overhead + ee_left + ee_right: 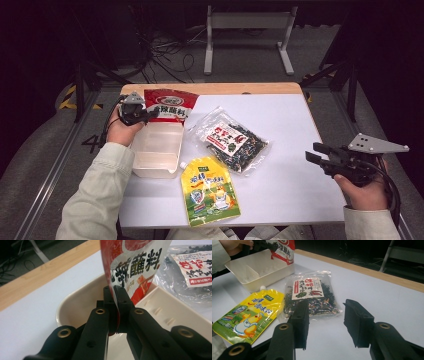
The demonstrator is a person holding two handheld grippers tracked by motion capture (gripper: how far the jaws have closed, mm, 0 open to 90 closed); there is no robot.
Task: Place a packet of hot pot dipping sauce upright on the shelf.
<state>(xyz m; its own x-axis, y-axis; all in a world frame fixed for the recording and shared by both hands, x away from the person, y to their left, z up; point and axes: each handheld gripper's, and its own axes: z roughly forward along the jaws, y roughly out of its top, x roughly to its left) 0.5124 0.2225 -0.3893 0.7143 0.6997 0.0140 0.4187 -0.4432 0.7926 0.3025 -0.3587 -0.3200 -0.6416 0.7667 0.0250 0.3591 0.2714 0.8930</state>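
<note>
Three pouches (210,191), one white tray (156,150)

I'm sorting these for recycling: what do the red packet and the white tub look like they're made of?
The red packet looks like glossy printed plastic film: it shines and bends where the left gripper pinches it. The white tub looks like rigid matte plastic, off-white, with moulded ribs and rounded corners; the exact plastic can't be told.

Sauce packet (167,104) apparently stands in the tub's (156,150) far end, spouted pouch (207,191) nearer.
</note>
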